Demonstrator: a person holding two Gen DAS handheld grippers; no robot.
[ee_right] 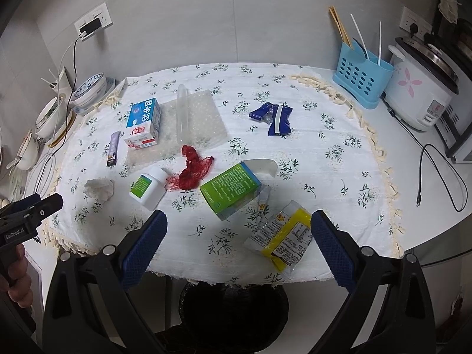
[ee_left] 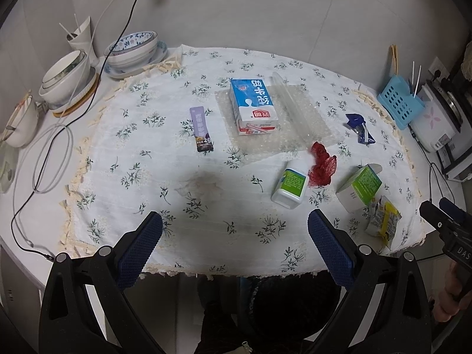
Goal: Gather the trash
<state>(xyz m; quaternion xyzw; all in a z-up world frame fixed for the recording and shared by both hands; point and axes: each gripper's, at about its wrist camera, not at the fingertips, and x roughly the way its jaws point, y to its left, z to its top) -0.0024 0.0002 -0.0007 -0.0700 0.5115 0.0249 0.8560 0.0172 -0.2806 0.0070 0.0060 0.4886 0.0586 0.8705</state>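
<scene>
Trash lies on a floral tablecloth. A blue milk carton lies on a clear bubble sheet. Near it are a purple sachet, a white bottle with a green label, red netting, a green box, a blue wrapper and a yellow packet. A crumpled tissue lies at the left in the right wrist view. My left gripper is open and empty above the front edge. My right gripper is open and empty, with the yellow packet between its fingers' lines.
Stacked bowls and cables sit at the left. A blue utensil holder and a rice cooker stand at the right. A dark bin stands under the table's front edge.
</scene>
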